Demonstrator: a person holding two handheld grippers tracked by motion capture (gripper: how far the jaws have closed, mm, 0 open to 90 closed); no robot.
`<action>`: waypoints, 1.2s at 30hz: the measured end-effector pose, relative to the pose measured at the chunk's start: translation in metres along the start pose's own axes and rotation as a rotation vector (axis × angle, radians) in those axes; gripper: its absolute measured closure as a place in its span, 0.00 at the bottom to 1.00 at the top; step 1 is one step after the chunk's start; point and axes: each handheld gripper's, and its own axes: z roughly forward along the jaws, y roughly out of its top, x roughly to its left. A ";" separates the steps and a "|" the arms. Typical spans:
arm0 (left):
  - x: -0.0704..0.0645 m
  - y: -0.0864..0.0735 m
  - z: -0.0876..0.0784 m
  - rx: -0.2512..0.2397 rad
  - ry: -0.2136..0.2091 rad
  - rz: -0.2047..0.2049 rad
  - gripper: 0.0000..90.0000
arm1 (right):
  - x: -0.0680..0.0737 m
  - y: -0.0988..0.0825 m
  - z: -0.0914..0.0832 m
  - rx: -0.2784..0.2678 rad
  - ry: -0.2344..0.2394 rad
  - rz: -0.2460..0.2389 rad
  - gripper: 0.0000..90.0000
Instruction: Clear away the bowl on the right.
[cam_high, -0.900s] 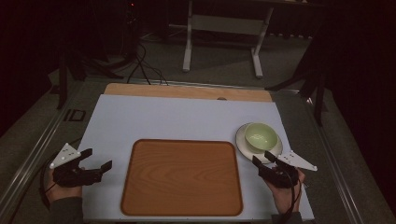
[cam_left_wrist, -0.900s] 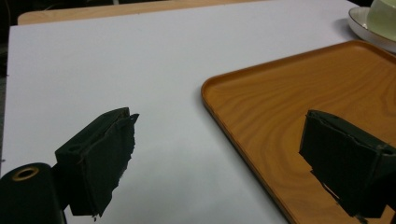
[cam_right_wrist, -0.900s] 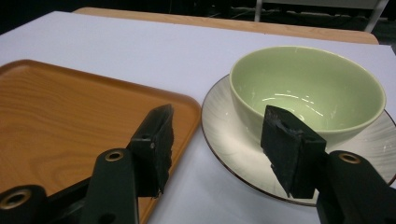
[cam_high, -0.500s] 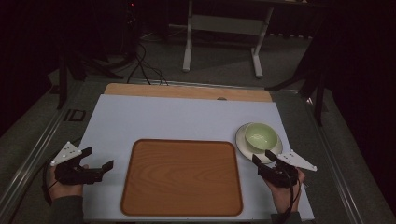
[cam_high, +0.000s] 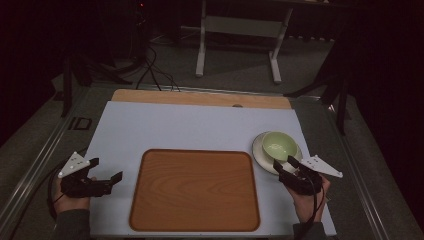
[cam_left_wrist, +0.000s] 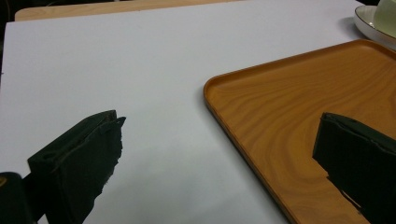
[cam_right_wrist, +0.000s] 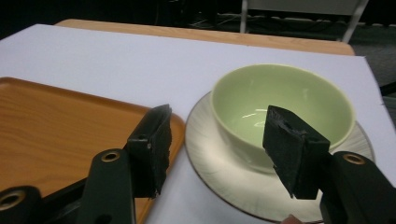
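Observation:
A brown wooden tray (cam_high: 195, 151) lies empty at the front middle of the white mat (cam_high: 190, 125). To its right a pale green bowl (cam_high: 279, 144) sits on a white saucer (cam_high: 261, 156). My left gripper (cam_high: 107, 168) rests open just left of the tray, pointing at it; in the left gripper view its jaws (cam_left_wrist: 222, 120) stand wide apart across the tray's (cam_left_wrist: 299, 107) corner, with nothing between them. My right gripper (cam_high: 284, 162) is open just in front of the saucer. In the right gripper view it (cam_right_wrist: 219, 112) faces the bowl (cam_right_wrist: 280, 98) and saucer (cam_right_wrist: 219, 163) and touches neither.
The mat covers a wooden tabletop whose far edge (cam_high: 200, 97) shows behind it. Beyond the table stand a white metal frame (cam_high: 240, 30) and cables (cam_high: 150, 70) on a dark floor. Bare mat stretches behind the tray.

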 end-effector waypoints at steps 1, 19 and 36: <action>0.000 0.000 0.000 0.000 0.000 0.000 0.02 | 0.000 0.000 0.000 0.000 0.000 0.000 0.46; 0.002 -0.002 0.000 -0.002 0.007 -0.025 0.02 | -0.021 0.015 0.019 0.014 -0.064 -0.003 0.38; 0.001 -0.002 0.001 0.003 -0.001 -0.032 0.02 | -0.040 0.023 0.033 0.020 -0.119 0.036 0.34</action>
